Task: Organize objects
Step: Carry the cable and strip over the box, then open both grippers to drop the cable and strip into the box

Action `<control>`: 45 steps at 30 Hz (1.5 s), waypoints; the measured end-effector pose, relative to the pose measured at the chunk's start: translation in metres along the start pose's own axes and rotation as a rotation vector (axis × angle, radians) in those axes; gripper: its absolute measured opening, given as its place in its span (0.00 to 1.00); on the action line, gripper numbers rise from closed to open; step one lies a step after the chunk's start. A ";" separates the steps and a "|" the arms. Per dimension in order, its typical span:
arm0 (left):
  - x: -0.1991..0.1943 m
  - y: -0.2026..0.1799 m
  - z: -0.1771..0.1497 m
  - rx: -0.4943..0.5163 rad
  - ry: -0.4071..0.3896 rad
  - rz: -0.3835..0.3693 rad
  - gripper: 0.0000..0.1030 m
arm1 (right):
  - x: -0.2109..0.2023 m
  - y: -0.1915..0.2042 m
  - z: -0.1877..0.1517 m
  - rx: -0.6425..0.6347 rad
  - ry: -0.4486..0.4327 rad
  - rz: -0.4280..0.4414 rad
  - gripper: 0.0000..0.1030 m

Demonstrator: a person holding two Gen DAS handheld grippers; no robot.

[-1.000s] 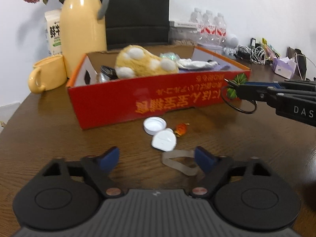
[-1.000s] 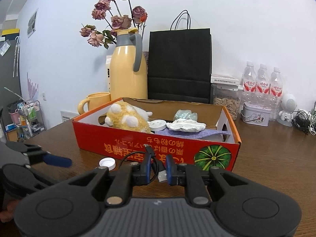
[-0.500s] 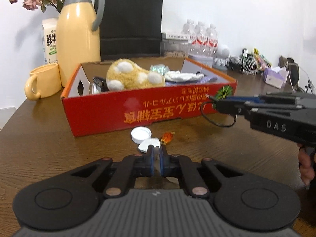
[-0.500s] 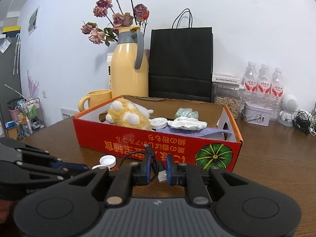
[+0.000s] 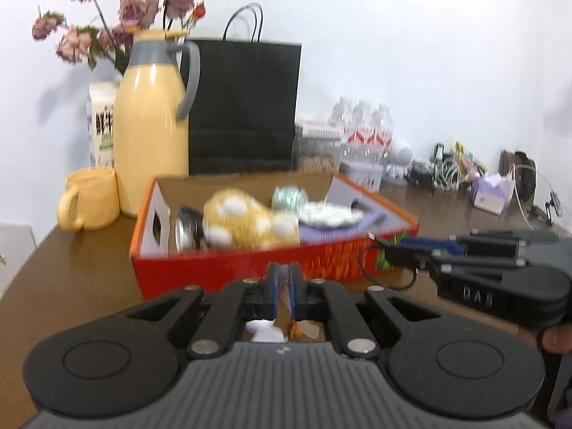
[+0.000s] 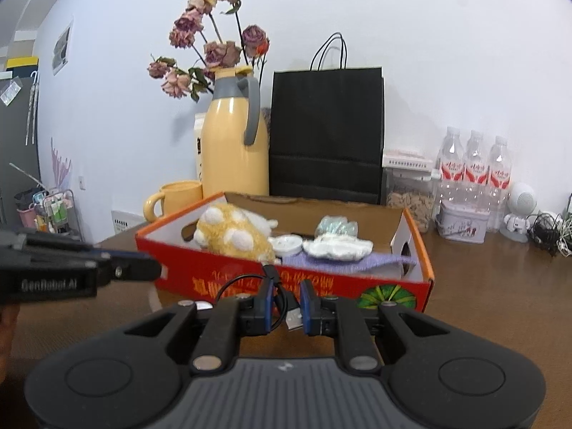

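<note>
Left tool pinches a pale band; right tool clamps black cable; both level near red box.

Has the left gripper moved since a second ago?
Yes. The left gripper has closed and risen: its fingers, earlier low over the table, now overlap the red box front.

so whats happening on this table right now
A person is tidying loose things into the red box, with a handheld gripper in each hand. The right gripper is shut on a black USB cable, held just in front of the box. The left gripper is shut too, with something thin and pale between its pads; what it is cannot be told. A plush toy, a cloth and other small items already lie in the box.
</note>
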State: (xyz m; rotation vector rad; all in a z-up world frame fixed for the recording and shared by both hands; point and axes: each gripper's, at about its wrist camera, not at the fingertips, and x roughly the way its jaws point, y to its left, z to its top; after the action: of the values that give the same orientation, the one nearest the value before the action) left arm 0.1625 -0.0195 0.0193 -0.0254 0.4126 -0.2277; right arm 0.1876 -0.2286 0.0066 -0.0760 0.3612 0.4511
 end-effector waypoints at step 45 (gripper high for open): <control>0.125 0.017 0.074 -0.053 -0.118 0.244 1.00 | 0.130 -0.044 0.054 0.054 0.070 -0.115 1.00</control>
State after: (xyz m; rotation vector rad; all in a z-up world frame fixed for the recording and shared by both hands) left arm 0.3073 -0.0325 0.0362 -0.0399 0.3005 0.0252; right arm 0.3330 -0.2065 0.0101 -0.0593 0.4349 0.3252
